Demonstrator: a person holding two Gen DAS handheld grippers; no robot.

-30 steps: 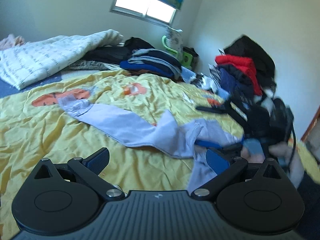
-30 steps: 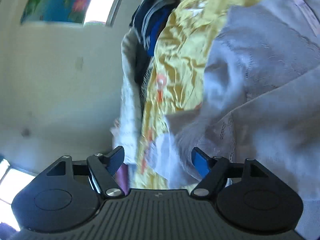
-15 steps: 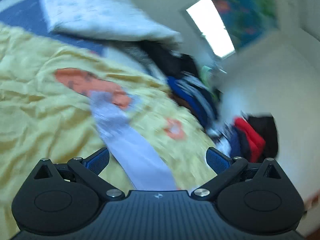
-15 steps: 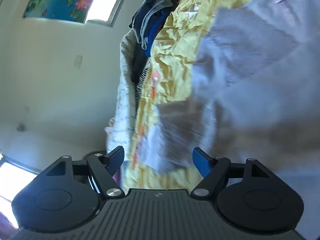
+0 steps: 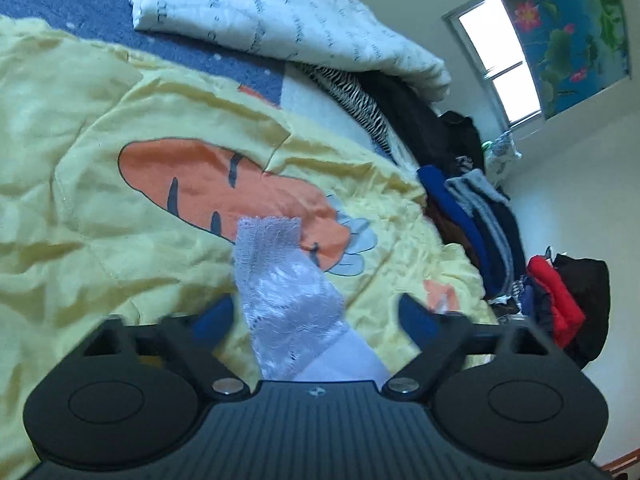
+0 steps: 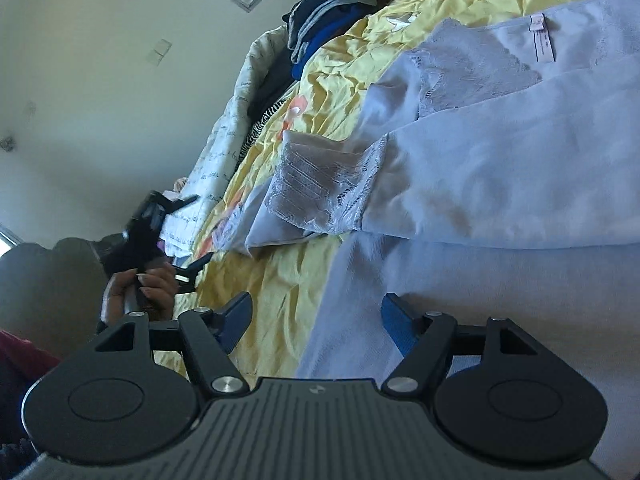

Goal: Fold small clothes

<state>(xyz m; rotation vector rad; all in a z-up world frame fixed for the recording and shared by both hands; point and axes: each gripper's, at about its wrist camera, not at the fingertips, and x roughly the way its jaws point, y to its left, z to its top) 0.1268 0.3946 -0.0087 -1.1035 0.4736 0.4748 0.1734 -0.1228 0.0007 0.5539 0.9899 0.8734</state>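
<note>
The left gripper [image 5: 316, 312] points down at a yellow quilt [image 5: 100, 216] printed with an orange carrot [image 5: 224, 188]. Its jaws are closing, with the lace-trimmed end of a pale lilac garment [image 5: 288, 292] lying between the blue pads, which do not yet press on it. From there the white quilt [image 5: 288, 20] lies at 12 o'clock, and a stack of folded dark clothes [image 5: 476, 224] at 2 o'clock.

The right gripper [image 6: 316, 320] hovers with its jaws closing, still apart, over the edge of the same lilac garment [image 6: 500, 184], which spreads across the yellow quilt [image 6: 340, 76] toward 1 o'clock; the cloth does not look pinched. At 9 o'clock a hand [image 6: 140, 284] holds the left gripper [image 6: 192, 236]. No container is in sight.
</note>
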